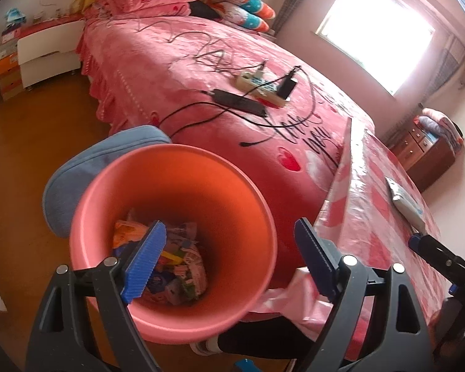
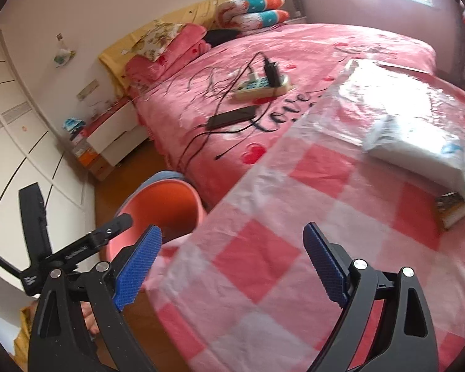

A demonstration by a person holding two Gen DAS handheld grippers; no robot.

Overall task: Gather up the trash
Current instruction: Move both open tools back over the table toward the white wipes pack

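A pink bin (image 1: 248, 186) stands on the floor between the bed and the table, holding several crumpled colourful wrappers (image 1: 176, 263). My left gripper (image 1: 229, 260) is open and empty, right above the bin's mouth. The bin also shows in the right wrist view (image 2: 167, 198), at lower left. My right gripper (image 2: 232, 266) is open and empty, above the near edge of the table with the pink checked cloth (image 2: 263, 266). A white plastic packet (image 2: 418, 152) lies on the table at the right, beside a book (image 2: 455, 210).
A bed with a pink cover (image 1: 158, 52) fills the middle, carrying a power strip (image 1: 260, 90), a phone (image 1: 238, 100) and cables. A blue cushion (image 1: 86, 167) sits behind the bin. A wooden dresser (image 1: 427, 148) stands at far right, a white nightstand (image 1: 46, 49) at far left.
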